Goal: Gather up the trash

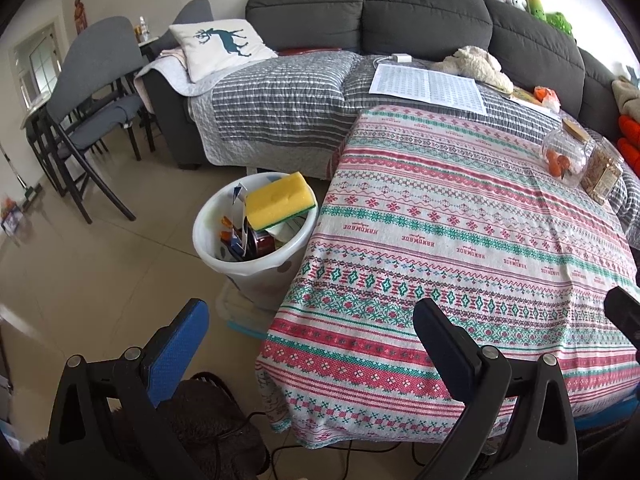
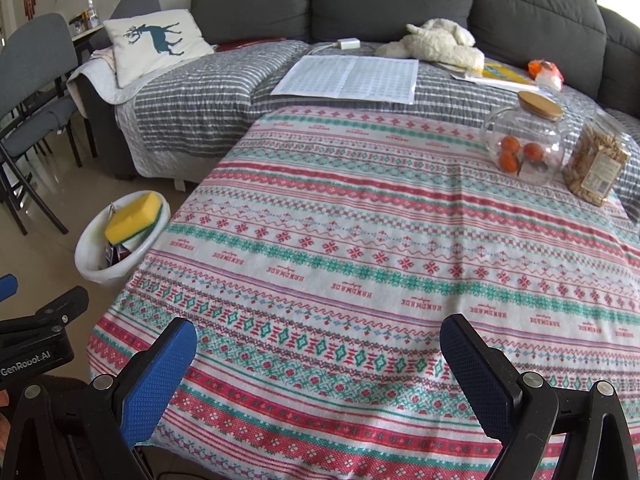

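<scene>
Left wrist view looks into the white bin (image 1: 256, 236) on the floor beside the counter (image 1: 460, 240), heaped so high that the yellow sponge (image 1: 280, 200) perches on top and could slide off if nudged. Both the left gripper (image 1: 312, 332) and right gripper (image 2: 318, 354) are spread and empty. Only the right wrist view shows the jars (image 2: 524, 144) clearly; they are not trash.

sponge (image 1: 280, 200) atop bin (image 1: 224, 264) left of table (image 1: 460, 240)
</scene>
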Demonstrator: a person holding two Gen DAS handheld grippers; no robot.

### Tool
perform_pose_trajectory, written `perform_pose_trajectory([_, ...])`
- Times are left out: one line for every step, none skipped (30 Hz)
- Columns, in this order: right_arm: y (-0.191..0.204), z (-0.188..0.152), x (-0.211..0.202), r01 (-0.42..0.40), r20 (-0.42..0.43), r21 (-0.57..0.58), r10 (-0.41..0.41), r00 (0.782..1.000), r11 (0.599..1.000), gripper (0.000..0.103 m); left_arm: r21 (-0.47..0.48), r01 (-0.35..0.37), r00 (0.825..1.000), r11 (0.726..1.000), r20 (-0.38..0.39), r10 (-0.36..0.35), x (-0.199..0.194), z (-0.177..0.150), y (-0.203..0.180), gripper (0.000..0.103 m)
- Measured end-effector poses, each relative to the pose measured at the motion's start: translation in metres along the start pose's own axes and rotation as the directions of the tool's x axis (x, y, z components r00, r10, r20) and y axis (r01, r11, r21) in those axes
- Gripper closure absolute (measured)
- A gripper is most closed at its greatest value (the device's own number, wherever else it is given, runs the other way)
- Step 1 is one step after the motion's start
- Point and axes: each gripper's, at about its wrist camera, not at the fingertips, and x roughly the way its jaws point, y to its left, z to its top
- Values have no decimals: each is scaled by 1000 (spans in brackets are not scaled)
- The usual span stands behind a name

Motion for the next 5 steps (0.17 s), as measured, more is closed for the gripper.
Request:
perform_pose_trajectory([1,0,1,1,-2,-1,-1,1000,1000,3,4,2,1000,1000,1,-2,0,0,0,0])
perform_pose_trajectory([2,0,2,1,-3,-1,-1,1000,1000,3,8,2,1000,1000,2,-2,-1,-1,0,0])
perform_pose_trajectory([3,0,3,1,-5,0,-1,1000,1000,3,11,2,1000,1000,0,-2,-1,-2,0,0])
perform_pose_trajectory([4,-1,4,2,-8,0,-2,1000,1000,3,14,5,1000,1000,-2,-5,-1,-2,0,0])
perform_pose_trajectory([5,-1,5,1,-12,-3,-1,1000,1000,3,16,14,1000,1000,-4,-14,-1,-2,0,0])
